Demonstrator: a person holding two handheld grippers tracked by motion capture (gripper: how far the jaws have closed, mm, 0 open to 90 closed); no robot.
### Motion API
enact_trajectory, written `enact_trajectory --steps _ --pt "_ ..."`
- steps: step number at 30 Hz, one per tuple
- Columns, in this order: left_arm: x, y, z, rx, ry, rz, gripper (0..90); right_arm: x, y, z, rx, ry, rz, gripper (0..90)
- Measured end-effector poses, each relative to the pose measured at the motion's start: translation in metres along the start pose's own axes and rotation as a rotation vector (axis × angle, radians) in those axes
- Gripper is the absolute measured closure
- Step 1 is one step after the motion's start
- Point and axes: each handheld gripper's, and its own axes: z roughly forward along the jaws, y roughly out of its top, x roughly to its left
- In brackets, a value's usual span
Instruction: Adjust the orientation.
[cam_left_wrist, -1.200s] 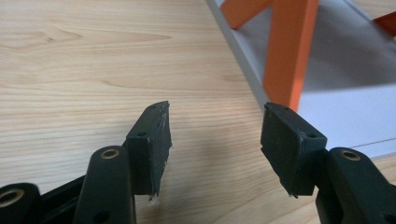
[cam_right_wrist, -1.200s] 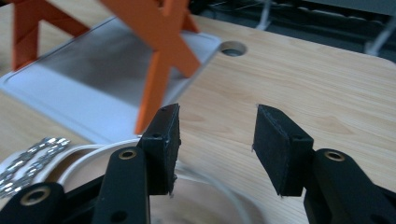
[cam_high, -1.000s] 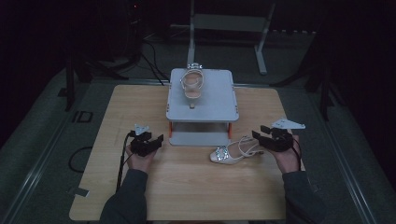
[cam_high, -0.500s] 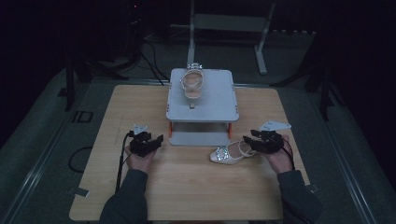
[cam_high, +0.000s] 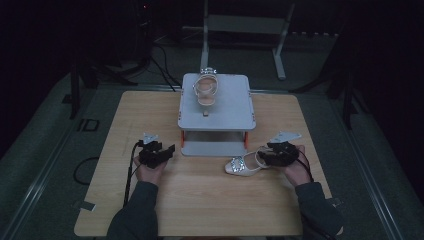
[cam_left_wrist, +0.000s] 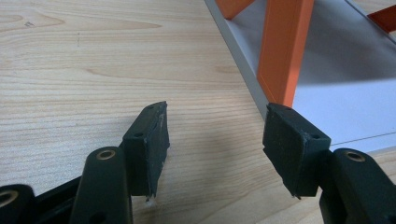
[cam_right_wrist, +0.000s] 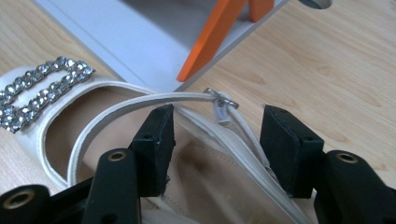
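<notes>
A white sandal with a rhinestone buckle lies on the wooden table, in front of a grey stand with orange legs. A matching sandal sits on top of the stand. My right gripper is at the near sandal's heel. Its jaws have just been opening and stand wide in the right gripper view, with the thin heel straps between them and the pads not pressing. My left gripper rests open near the stand's front left leg, nothing between its jaws.
The stand's lower shelf lies just past my left jaws. Dark floor, cables and a metal frame surround the table. Bare wood stretches between my hands and along the near edge.
My right hand has moved left and down, bringing its gripper over the sandal's heel. The sandal and the left hand have stayed put.
</notes>
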Motion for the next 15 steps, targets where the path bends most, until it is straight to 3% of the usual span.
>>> enact_trajectory --steps 8,15 --pt "0.0001 0.0000 0.0001 0.000 0.000 -0.002 41.0 0.0020 0.0057 0.0076 0.043 -0.003 -0.037 45.3" --pt "0.0005 0.0001 0.0002 0.000 -0.001 -0.004 41.0 0.0024 0.0084 0.0098 0.069 -0.022 -0.071 53.4"
